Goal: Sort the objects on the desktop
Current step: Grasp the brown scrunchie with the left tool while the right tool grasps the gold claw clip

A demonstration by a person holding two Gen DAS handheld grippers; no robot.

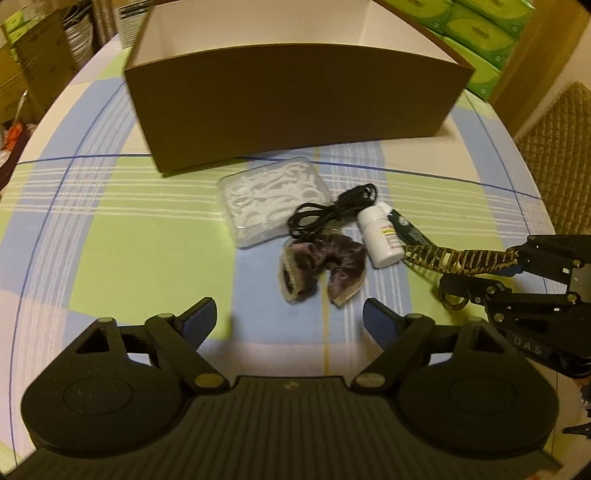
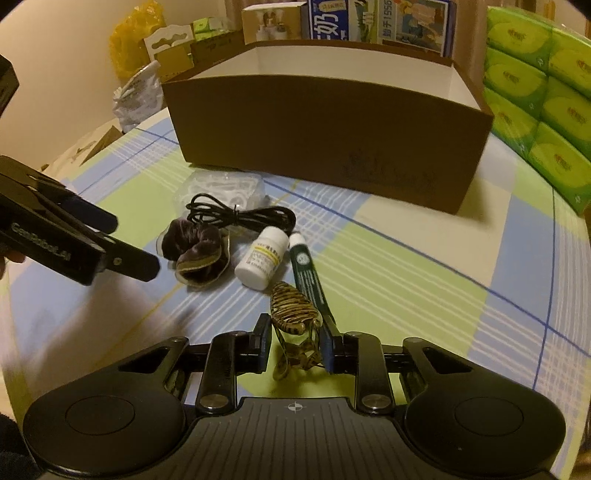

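My right gripper (image 2: pixel 293 341) is shut on a striped brown-and-gold hair clip (image 2: pixel 291 314), also seen in the left wrist view (image 1: pixel 458 258). My left gripper (image 1: pixel 290 317) is open and empty, just short of a dark purple scrunchie (image 1: pixel 321 258). Beside it lie a white pill bottle (image 1: pixel 380 236), a dark green tube (image 2: pixel 310 273), a coiled black cable (image 1: pixel 328 214) and a clear box of floss picks (image 1: pixel 273 201). An open brown cardboard box (image 1: pixel 295 107) stands behind them.
The table has a checked green, blue and white cloth (image 1: pixel 129 240). Green tissue packs (image 2: pixel 535 103) are stacked at the right. Cartons and bags (image 2: pixel 332 18) stand behind the box. A wicker chair (image 1: pixel 561 155) is at the right edge.
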